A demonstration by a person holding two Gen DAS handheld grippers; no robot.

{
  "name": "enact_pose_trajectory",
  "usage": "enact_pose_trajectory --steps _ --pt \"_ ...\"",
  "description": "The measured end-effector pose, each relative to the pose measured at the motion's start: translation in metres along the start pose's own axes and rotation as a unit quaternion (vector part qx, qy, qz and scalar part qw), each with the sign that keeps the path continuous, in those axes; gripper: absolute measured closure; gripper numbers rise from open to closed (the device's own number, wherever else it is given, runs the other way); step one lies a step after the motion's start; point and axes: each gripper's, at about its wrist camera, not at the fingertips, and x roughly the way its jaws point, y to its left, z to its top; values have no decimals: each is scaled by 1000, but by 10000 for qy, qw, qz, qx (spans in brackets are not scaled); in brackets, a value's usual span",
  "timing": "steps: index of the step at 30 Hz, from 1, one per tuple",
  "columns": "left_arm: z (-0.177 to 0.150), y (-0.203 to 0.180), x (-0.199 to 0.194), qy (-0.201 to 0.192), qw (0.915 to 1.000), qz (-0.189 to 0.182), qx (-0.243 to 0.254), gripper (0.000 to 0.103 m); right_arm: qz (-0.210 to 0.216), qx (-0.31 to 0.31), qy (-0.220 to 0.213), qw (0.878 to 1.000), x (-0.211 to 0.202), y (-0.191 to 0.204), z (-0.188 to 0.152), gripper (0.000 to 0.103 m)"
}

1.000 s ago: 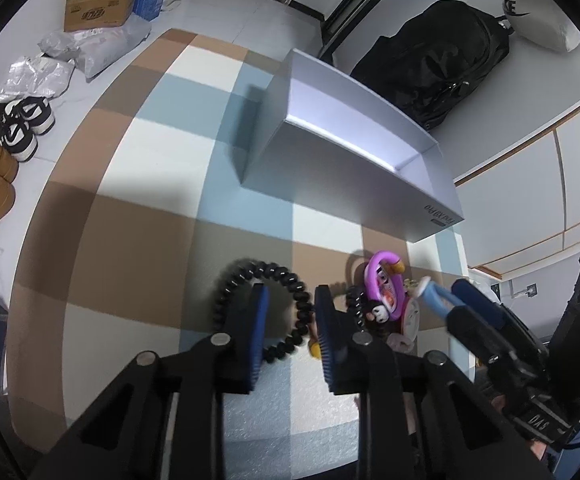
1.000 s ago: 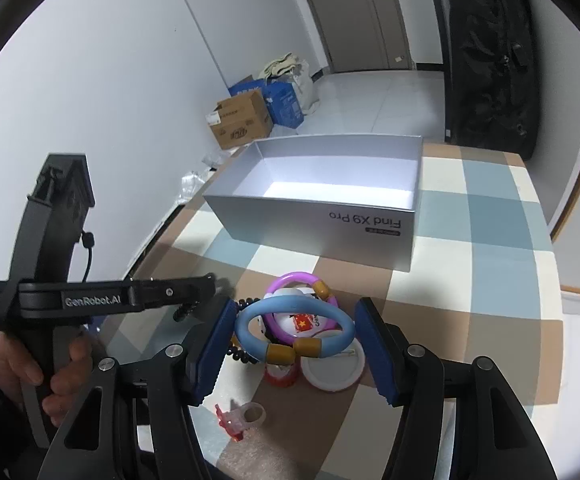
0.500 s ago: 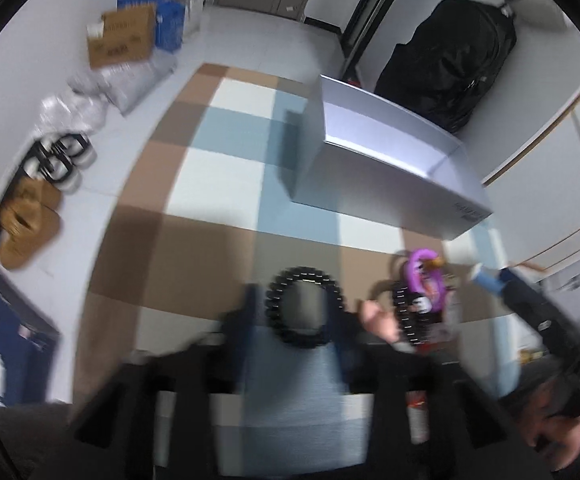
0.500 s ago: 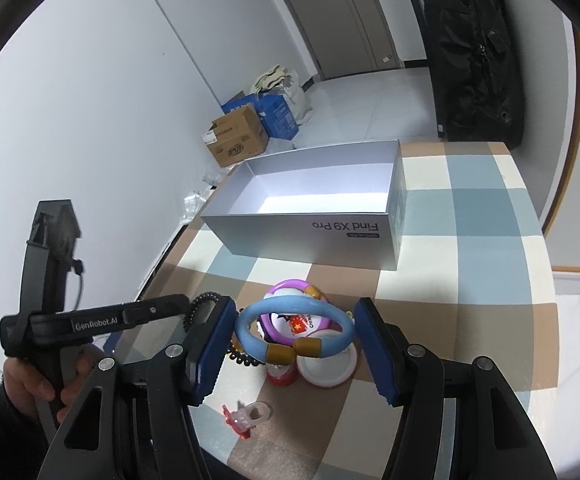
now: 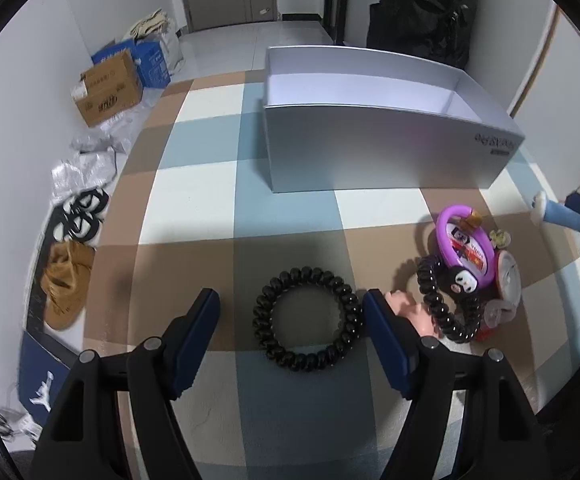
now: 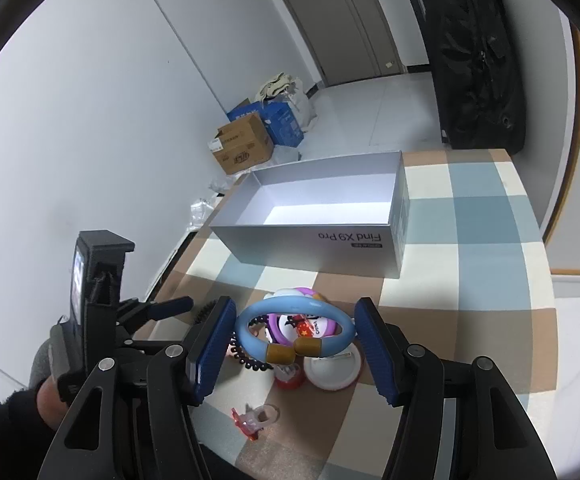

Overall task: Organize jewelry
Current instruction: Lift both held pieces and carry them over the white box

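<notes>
A checked rug (image 5: 193,200) in brown, blue and cream is spread over a pale tiled floor, with white walls, a grey door at the far end and a black bag (image 6: 474,52) stood against the far right wall. Cardboard and blue cartons (image 5: 107,90) are stacked on the far left, with sandals (image 5: 79,216) laid nearer along the left wall.

An open white box (image 5: 390,148) is set on the far part of the rug; nothing is seen inside it.

The left gripper (image 5: 292,304) is tilted steeply down over the near part of the rug. Its jaws are opening, and a black coiled hair tie (image 5: 306,320) is seen lying flat on the rug between the blue pads, apart from the left pad and just beside the right one, gripped by neither. In the right wrist view this gripper is seen at the near left, held by a hand (image 6: 47,396) in a dark sleeve.

The right gripper (image 6: 294,334) is angled down and forward above a pile of trinkets (image 5: 470,272) that sits to the right of the hair tie, near the box's front wall. A light blue bangle (image 6: 294,332) with two brown beads is clamped across its width between the pads and held clear above the pile. In the pile a purple ring (image 5: 464,240), a second black coil (image 5: 438,304) and round white lids (image 6: 332,372) are gathered. A small clear ring with a red piece (image 6: 255,420) is left alone on the rug, nearer than the pile.
</notes>
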Motion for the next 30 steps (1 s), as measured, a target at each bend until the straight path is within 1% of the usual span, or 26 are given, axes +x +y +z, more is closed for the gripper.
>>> enact_pose_trajectory --steps 1,2,3,4,7,8,11,13,18,23,25,26,30 --pt "0 0 0 11 10000 10 47 35 12 8 -20 10000 -1 0 1 42" --pt "0 -1 -2 12 10000 -26 73 42 25 18 -38 10000 -2 0 1 42" --pt "3 -1 -3 6 10000 -41 85 56 37 24 -53 10000 -2 0 2 42" --pt "4 -1 -4 0 9999 -69 82 60 40 28 -62 10000 -3 -1 3 42" --pt "8 2 -3 52 9998 -190 -93 66 58 16 -73 10000 -4 0 5 42" --pt "9 5 -4 74 9993 -310 -198 68 56 13 -73 10000 -5 1 7 42" --pt "13 14 -4 148 9957 -730 -558 69 113 -22 -131 9998 -9 3 13 42" --pt "15 18 -9 48 9939 -830 -726 69 135 -62 -173 9997 -12 4 18 42" --pt "22 10 -38 -379 9902 -1085 -793 69 206 -12 -186 9996 -13 5 27 43" --pt "43 7 -58 -757 9844 -1315 -895 69 304 66 -236 9992 -11 7 42 43" --pt "51 6 -61 -883 9827 -1374 -877 69 349 76 -309 9989 -10 7 51 43" --pt "58 6 -63 -957 9808 -1467 -857 69 369 79 -343 9987 -9 7 57 43" --pt "85 4 -56 -1078 9782 -1592 -789 69 442 148 -427 9980 0 2 79 43"
